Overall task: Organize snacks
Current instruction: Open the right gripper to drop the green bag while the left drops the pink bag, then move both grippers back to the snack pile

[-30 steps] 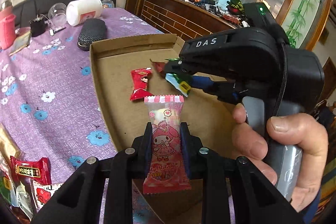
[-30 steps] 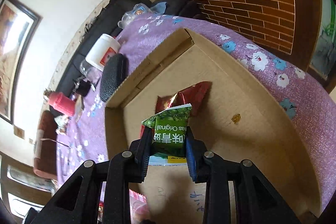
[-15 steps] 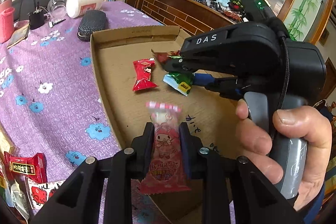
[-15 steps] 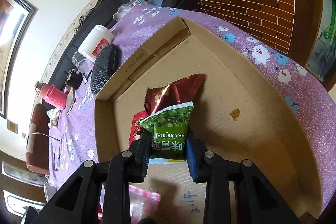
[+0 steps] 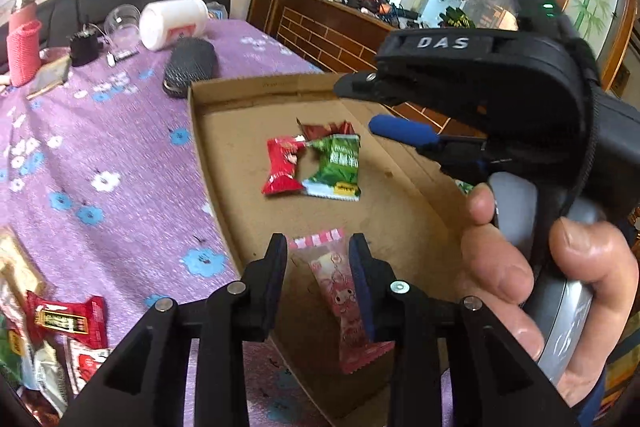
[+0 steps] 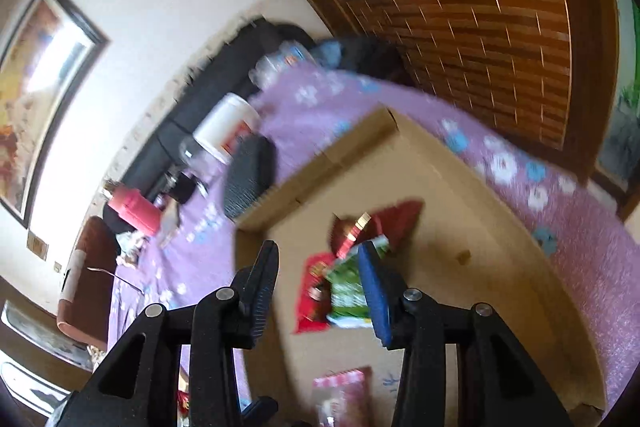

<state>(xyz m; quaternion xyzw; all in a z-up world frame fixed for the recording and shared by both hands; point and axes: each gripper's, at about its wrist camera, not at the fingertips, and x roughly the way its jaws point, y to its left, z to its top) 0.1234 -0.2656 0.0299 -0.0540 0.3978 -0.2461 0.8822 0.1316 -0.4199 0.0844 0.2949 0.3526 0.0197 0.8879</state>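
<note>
Left tongs (image 5: 318, 259) spread wide over the near part of the cardboard tray (image 5: 404, 195), gripping nothing. Pink candy bag (image 5: 344, 301) lying loose between the two fingers, tilted, on the tray floor. Right tongs (image 6: 316, 281) also spread wide and holding nothing, hanging above the tray. Green snack pack (image 5: 338, 167) flat on the tray floor, just beside a red snack pack (image 5: 282, 167), with a dark red wrapper (image 5: 324, 129) behind both. More snacks (image 5: 66, 321) outside the tray, on the purple flowered cloth (image 5: 100, 147). White jar (image 5: 174, 21) and black case (image 5: 190, 65) beyond the far tray wall. Right-wrist view blurred.
</note>
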